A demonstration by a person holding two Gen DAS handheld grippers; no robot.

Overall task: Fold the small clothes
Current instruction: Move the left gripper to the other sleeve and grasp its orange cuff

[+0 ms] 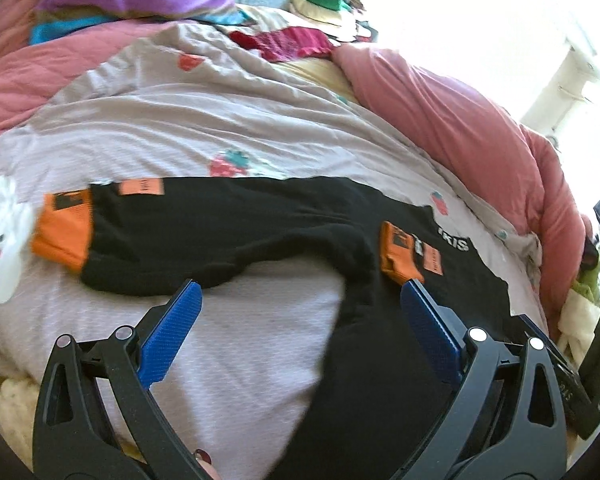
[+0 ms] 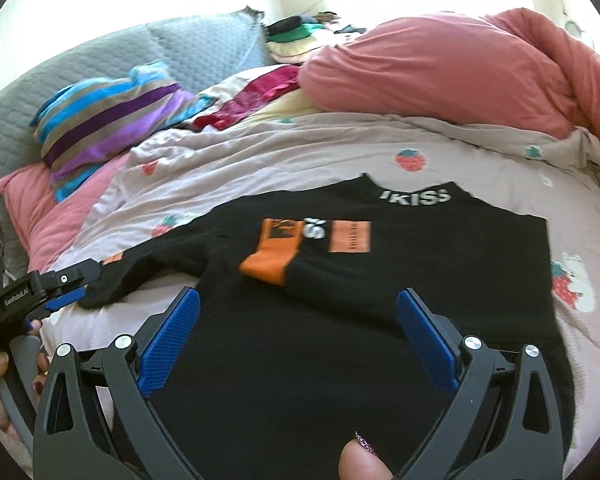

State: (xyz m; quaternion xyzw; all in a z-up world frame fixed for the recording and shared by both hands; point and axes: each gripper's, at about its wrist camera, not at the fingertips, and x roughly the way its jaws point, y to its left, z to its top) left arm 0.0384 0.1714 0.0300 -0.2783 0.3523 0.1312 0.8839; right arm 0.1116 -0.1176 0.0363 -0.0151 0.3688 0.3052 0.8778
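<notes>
A small black top [image 2: 340,320] with orange cuffs and white lettering lies flat on the bed. Its right sleeve is folded inward, so one orange cuff [image 2: 272,258] rests on the chest. Its left sleeve [image 1: 220,236] lies stretched out to the side, ending in the other orange cuff [image 1: 62,232]. My left gripper [image 1: 300,292] is open and empty, just above the bed below that sleeve; it also shows in the right wrist view [image 2: 66,286]. My right gripper [image 2: 298,300] is open and empty over the lower body of the top.
The bed has a pale strawberry-print cover [image 1: 220,120]. A pink quilt [image 2: 440,72] is heaped at the far right. A striped pillow [image 2: 112,120], a red garment [image 2: 256,96] and a pile of other clothes [image 2: 296,36] lie at the back.
</notes>
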